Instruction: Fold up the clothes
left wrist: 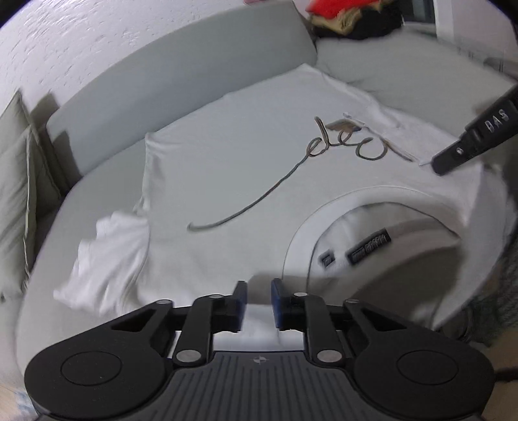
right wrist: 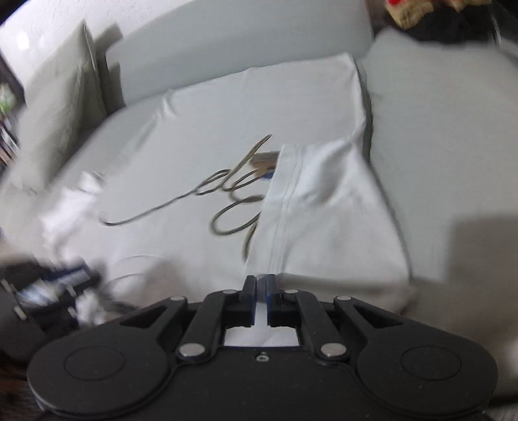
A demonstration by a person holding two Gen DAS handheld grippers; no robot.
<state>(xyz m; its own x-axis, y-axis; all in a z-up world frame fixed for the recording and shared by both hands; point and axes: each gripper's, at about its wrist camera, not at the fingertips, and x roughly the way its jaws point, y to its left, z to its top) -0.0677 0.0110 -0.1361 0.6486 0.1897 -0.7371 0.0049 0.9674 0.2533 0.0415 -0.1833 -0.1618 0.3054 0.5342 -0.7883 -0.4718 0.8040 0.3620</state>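
Left wrist view: white shirt [left wrist: 226, 168] spread flat on a pale grey sofa [left wrist: 181, 64], print side up. Collar [left wrist: 372, 207] nearest the camera, hem far off against the backrest, so long axis running from the lens away toward the sofa back. Grey looping script [left wrist: 323, 149] across the chest. Two dark labels [left wrist: 369, 246] visible inside the neck opening. One sleeve [left wrist: 106, 256] bunched and rumpled at lower left, hanging toward the seat edge. Other sleeve folded inward over the chest at upper right. Left gripper [left wrist: 259, 301] low over the shoulder beside the collar, jaws apart with a clear gap, white cloth showing in the gap; cannot tell whether the pads press on it. Right gripper [left wrist: 466, 142] entering from the right edge as a dark bar, tip at the folded edge of the shirt. Heap of red, tan and black clothes [left wrist: 349, 16] at the far end of the sofa. Cushion [left wrist: 16, 181] propped at far left.

Right wrist view: blurred. Same shirt [right wrist: 226, 107] ahead, hem far and squared against the backrest [right wrist: 242, 35]. Folded sleeve [right wrist: 323, 207] lying over the chest as a tapering panel, seam running lengthwise toward the camera, covering the end of the script [right wrist: 226, 194]. Right gripper [right wrist: 261, 291] with jaws clenched to a thin slit, tips at the near edge of that fold; white cloth visible in the slit and behind the fingers. Left gripper [right wrist: 58, 278] a dark smear at lower left.
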